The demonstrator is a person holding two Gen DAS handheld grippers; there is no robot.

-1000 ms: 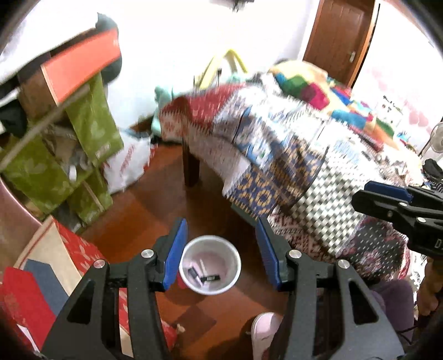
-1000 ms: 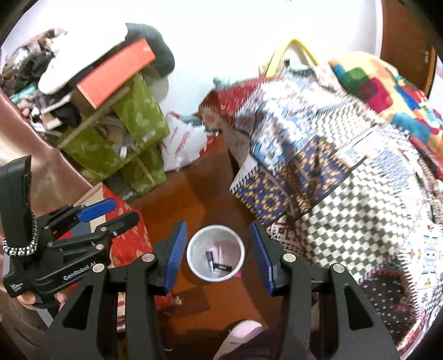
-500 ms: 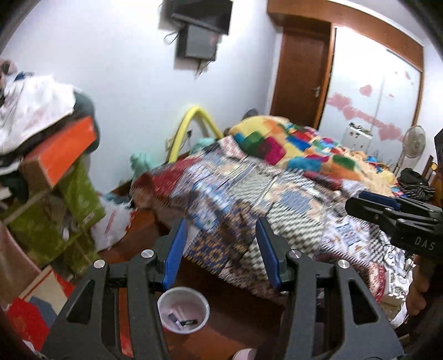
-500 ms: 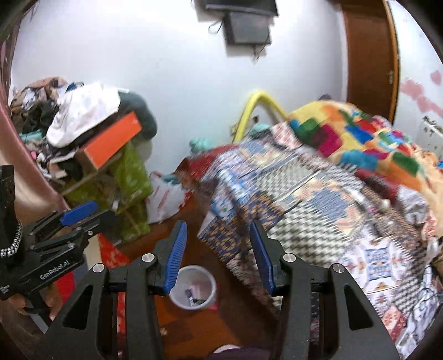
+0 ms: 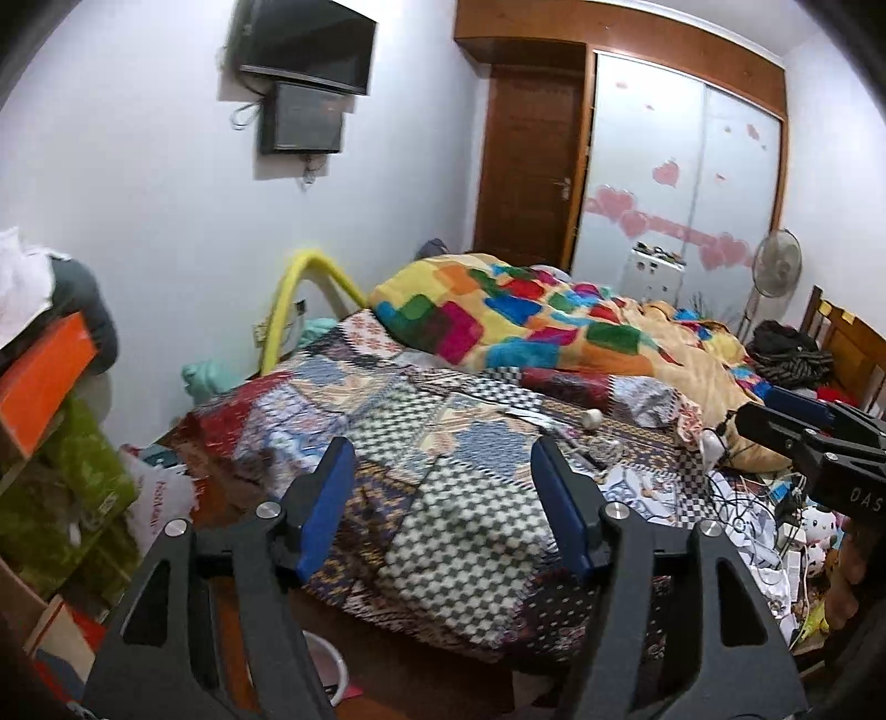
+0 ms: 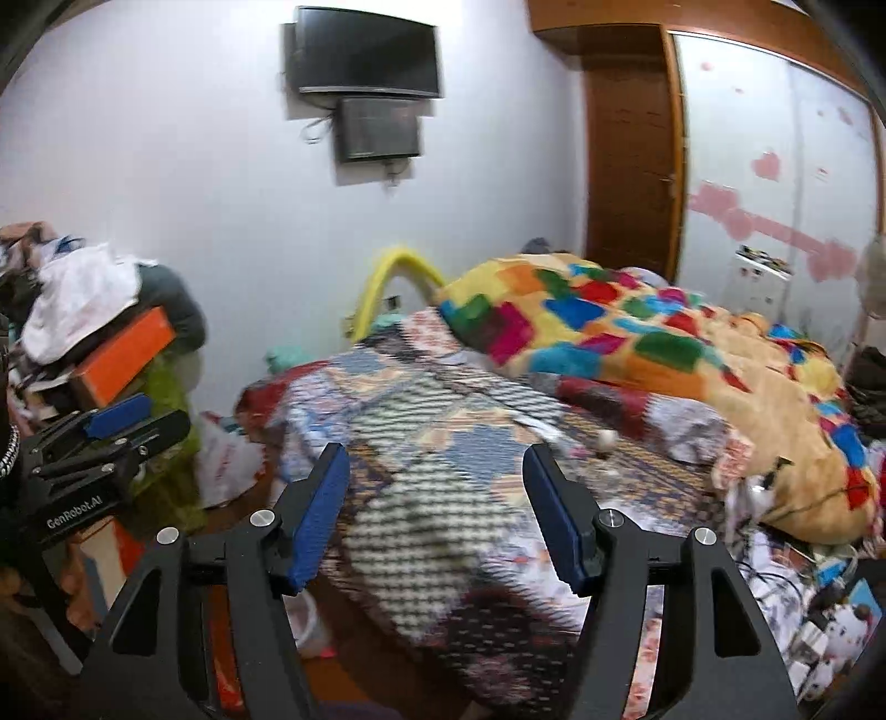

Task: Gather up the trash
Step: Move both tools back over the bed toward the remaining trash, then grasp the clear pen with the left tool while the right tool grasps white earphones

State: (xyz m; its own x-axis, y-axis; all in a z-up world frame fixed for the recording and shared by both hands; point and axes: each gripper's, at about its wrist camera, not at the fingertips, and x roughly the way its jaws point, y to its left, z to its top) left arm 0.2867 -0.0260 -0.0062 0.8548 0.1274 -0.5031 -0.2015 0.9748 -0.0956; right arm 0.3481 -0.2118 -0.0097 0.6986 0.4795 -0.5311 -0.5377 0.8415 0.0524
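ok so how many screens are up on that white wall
2. A larger dark screen is mounted high on the wall; a smaller screen hangs directly beneath it, partly overlapped by it. None elsewhere in view, though clutter could hide others.

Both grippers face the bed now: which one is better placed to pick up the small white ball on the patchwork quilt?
Right, probably. Seen from the left, the right gripper hangs beside the white ball. Both are opening and empty; the left gripper seems farther off.

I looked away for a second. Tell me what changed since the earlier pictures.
Both grippers swung up from the white bin on the floor toward the bed. The left gripper and right gripper are opening, with nothing between their jaws. The bin stayed put.
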